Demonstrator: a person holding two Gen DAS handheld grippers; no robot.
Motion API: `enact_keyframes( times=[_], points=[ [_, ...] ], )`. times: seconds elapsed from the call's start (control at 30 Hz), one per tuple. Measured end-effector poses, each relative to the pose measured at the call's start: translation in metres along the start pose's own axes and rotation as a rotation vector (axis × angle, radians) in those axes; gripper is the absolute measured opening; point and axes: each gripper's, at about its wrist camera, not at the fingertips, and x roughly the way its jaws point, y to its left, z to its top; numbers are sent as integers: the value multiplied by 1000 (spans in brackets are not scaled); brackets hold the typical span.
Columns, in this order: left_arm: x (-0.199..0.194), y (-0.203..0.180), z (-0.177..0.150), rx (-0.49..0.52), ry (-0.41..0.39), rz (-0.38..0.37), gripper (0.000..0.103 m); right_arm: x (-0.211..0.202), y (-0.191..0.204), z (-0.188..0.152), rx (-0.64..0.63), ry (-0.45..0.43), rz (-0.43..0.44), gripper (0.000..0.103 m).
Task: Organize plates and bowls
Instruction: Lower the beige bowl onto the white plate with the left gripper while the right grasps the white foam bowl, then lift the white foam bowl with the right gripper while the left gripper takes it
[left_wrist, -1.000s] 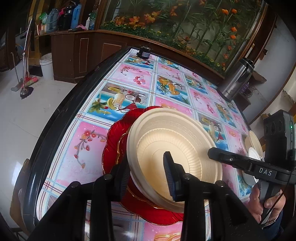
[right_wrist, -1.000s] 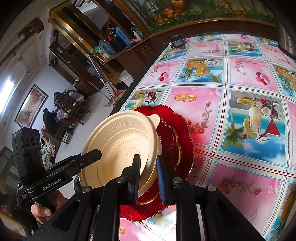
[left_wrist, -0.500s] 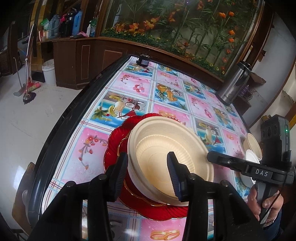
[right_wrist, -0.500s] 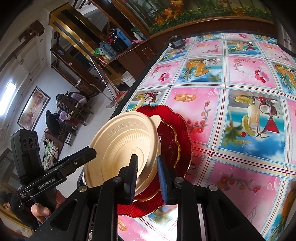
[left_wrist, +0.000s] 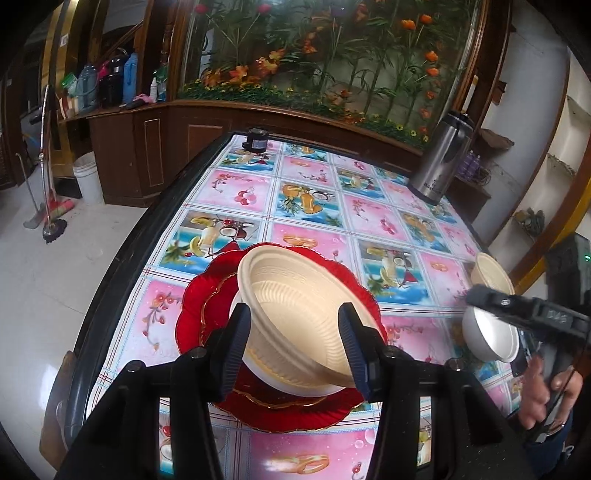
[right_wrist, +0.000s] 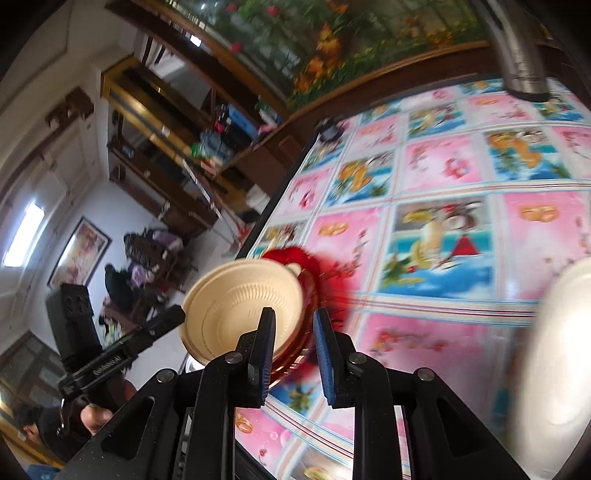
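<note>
L gripper (left_wrist: 295, 343) is opening, jaws straddling the near rim of the beige disposable bowl (left_wrist: 299, 306); pads aren't pressing on it, so it's released. That bowl is sitting tilted atop a white bowl (left_wrist: 295, 386) w/ gold trim, and both are resting on the red scalloped plates (left_wrist: 192, 314), a smaller gold-rimmed one nested in a bigger one, near the bench's (left_wrist: 236, 192) left edge. Bench is wearing a pink/blue fruit-print cloth.

R gripper (right_wrist: 293, 350) is hovering over the cloth just beside the stack; jaws are standing a little apart w/ nothing btwn them, gripping nothing. R wrist view is blurred. In L wrist view the R gripper (left_wrist: 476, 295) is reaching in from the right, held by a hand (left_wrist: 535, 391), in front of a white foam bowl (left_wrist: 487, 339); another beige bowl (left_wrist: 491, 273) is sitting just behind that, well apart from the red stack. Steel thermos (left_wrist: 439, 162) is standing at the far right of the bench; small black device (left_wrist: 256, 139) at the far edge.
</note>
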Motion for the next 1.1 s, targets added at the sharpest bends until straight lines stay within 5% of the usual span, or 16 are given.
enact_keyframes(
  times=[0.23,0.37,0.6,1.1],
  points=[
    [11,14,-2,-45,23,57,48,-39,-24,0,38,-61,-12,23],
    [6,24,0,-72,1,87,63,-65,-38,0,67,-114,-27,23],
    [-7,17,5,-30,-71,59,63,-128,-85,-5,162,-251,-165,34],
    [57,45,-9,-75,54,129,59,-165,-129,-27,256,-298,-242,35]
  ],
)
